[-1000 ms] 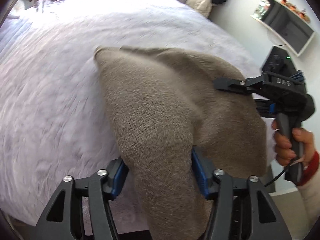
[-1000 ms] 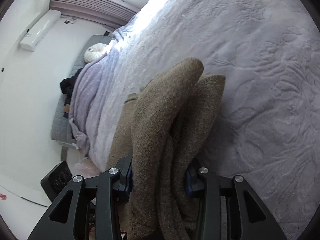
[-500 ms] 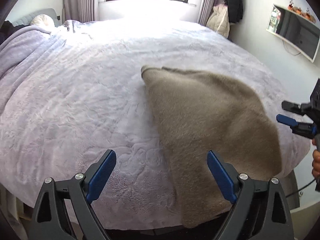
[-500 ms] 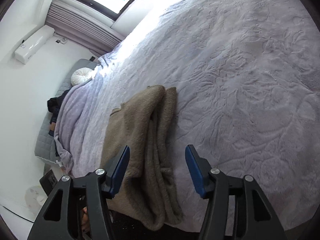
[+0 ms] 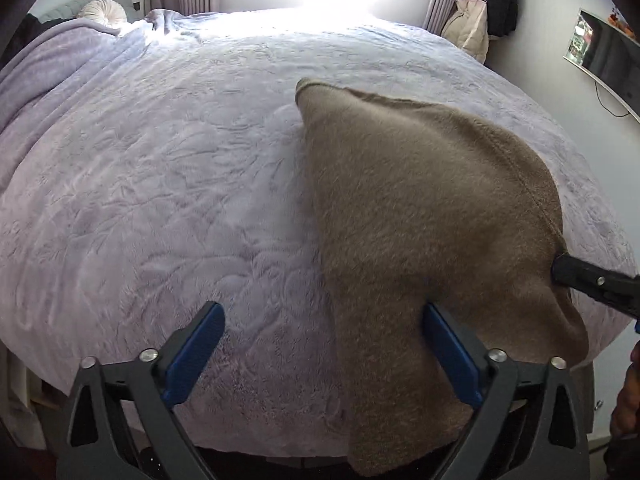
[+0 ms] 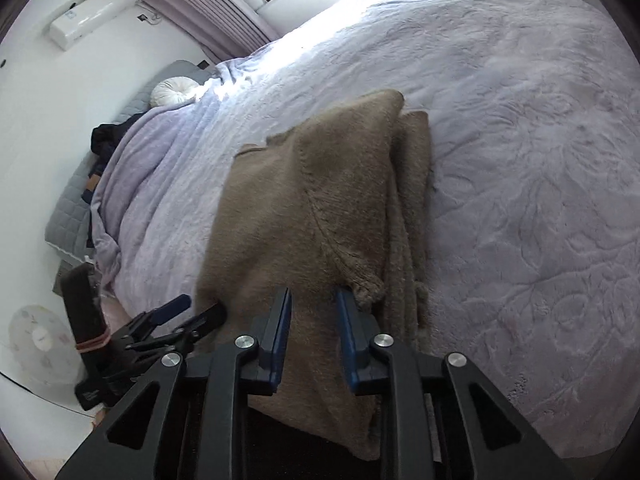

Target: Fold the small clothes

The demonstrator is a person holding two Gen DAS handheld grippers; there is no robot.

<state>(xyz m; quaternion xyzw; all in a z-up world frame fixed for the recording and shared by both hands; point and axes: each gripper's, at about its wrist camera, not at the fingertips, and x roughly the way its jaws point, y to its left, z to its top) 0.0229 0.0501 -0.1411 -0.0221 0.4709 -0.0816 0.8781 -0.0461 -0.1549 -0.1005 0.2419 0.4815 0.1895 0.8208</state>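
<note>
A folded brown fuzzy garment (image 5: 420,208) lies near the bed's near edge, one end hanging over it. My left gripper (image 5: 320,344) is open wide, its right blue pad against the garment's hanging end, the left pad over bare bedspread. In the right wrist view the garment (image 6: 320,208) shows as stacked layers. My right gripper (image 6: 312,320) has its jaws narrowed around a fold of the garment's near edge. The right gripper's black finger (image 5: 592,280) pokes into the garment's right side in the left wrist view. The left gripper (image 6: 188,312) shows at lower left.
The lavender bedspread (image 5: 160,200) covers the whole bed. A round white cushion (image 6: 174,92) and dark clothes (image 6: 108,136) lie at the headboard end. A wall TV (image 5: 600,56) and hanging coats (image 5: 488,4) stand at the right. A fan (image 6: 40,340) stands on the floor.
Both grippers let go of the garment and pulled back. Since then they moved in again: the right jaws narrowed onto the garment's near edge, the left stays open beside its hanging end.
</note>
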